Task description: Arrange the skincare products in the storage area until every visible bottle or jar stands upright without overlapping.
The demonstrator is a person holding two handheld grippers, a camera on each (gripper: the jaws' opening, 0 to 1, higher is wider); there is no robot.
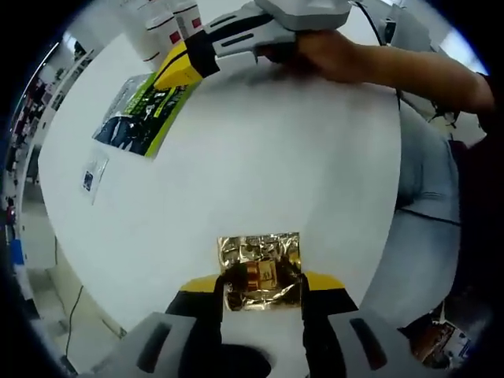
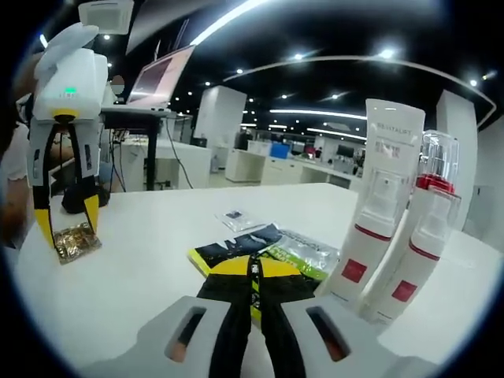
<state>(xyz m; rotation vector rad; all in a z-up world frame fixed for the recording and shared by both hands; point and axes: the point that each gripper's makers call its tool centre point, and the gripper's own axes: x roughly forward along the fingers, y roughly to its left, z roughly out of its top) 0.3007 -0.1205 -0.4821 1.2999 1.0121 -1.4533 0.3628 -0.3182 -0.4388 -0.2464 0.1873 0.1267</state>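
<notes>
A round white table carries everything. A crinkled gold foil sachet lies flat near one edge. Toward the opposite edge lie a green-and-black flat packet and a small clear sachet, apart from each other. Beside the packet stand two white bottles with red labels, upright and touching.

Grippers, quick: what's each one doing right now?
Left gripper: open, jaws either side of the gold foil sachet on the table.
Right gripper: shut on the green-and-black packet.
</notes>
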